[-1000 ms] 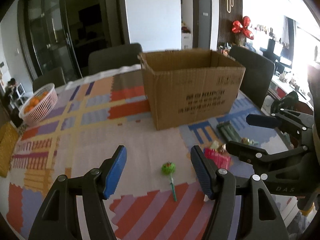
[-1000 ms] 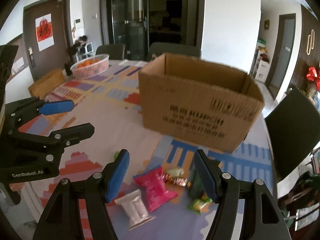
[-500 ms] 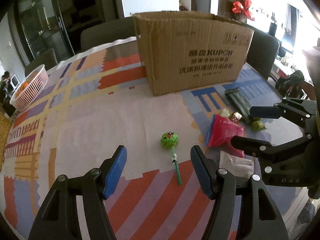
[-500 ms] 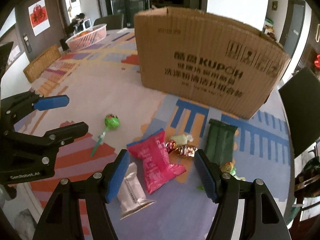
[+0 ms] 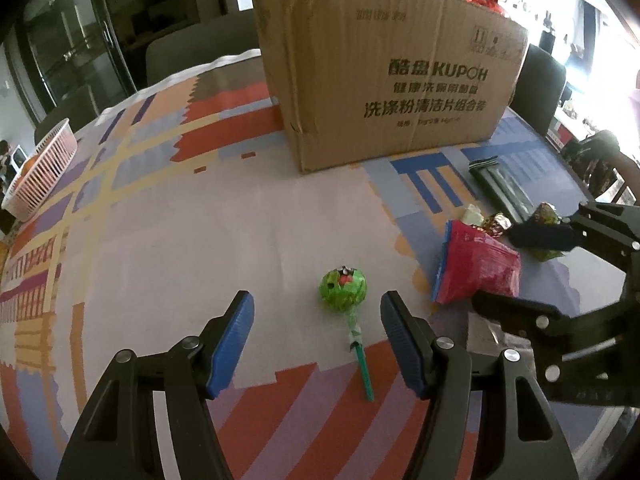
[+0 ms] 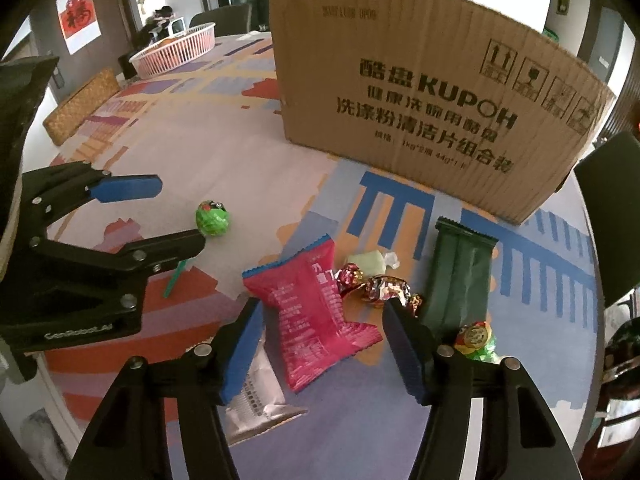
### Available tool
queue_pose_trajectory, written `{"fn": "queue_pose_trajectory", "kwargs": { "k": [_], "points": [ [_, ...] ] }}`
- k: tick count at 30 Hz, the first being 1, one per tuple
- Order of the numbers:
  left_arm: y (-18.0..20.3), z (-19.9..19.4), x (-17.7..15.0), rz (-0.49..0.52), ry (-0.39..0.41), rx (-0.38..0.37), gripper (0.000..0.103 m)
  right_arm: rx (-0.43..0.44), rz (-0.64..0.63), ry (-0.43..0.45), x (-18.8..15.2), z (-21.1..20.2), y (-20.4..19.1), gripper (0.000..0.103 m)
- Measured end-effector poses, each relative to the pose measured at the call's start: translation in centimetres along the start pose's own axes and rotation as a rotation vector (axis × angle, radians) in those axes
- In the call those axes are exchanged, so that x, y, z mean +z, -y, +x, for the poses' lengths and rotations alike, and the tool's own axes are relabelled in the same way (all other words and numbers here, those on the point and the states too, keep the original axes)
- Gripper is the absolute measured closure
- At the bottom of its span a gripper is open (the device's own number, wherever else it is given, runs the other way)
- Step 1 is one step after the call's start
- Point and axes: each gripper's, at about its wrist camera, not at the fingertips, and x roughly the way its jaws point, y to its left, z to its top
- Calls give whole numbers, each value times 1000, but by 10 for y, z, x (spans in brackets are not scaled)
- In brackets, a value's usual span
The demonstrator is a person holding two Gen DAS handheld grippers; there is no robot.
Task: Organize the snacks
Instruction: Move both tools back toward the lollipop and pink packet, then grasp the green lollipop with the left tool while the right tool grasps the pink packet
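- Left hand-held gripper (image 5: pixel 316 344) hovers low over the table (image 5: pixel 168 240), jaws spread wide and holding nothing; the green lollipop (image 5: pixel 343 289) lies between them, its stick tip running down toward the right finger.
- Right hand-held gripper (image 6: pixel 322 344) is spread as well, straddling the red snack packet (image 6: pixel 316 316); whether the pads touch it is hard to judge.
- A silver sachet (image 6: pixel 256 396) sits half hidden under the right gripper's left finger.
- A round candy (image 6: pixel 476 338) peeks out behind its right finger, partly cut off.
- Foil candies (image 6: pixel 384 286) and a pale green sweet (image 6: pixel 366 261) bunch just beyond the red packet, with the dark green packet (image 6: pixel 460 276) beside them.
- Bare cloth lies open left of the lollipop.
- The cardboard box (image 6: pixel 432 108) stands behind the snacks; its inside is out of sight.
- A pink basket (image 6: pixel 176 50) rests at the far table edge, contents unclear.
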Motion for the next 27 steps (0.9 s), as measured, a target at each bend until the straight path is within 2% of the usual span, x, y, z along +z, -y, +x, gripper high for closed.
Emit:
{"fn": "queue_pose_trajectory", "kwargs": {
  "k": [3,9,15,18,24,26,27],
  "points": [
    [2,5,3,1,-6,-3,39,5,2,-16,0,6,1,44],
    [1,13,8,-4,-16,-22,49,15,6,-20,3,11,2,48],
    [-1,21,9,-17,-43,-48,63,26,4,-13,7,14,1,50],
    [0,21,9,-14,-42,-53,76,24,-1,-9,7,14,1,51],
    [3,16,5,-11,-41,-59,77,28,-4,3,6,14,-1,56],
    [4,12,3,-12,-34,-58,77,39,0,7,5,13,-2,68],
    [5,9,3,-13,-29,-57,77,44,-1,8,5,12,-2,68]
  ]
}}
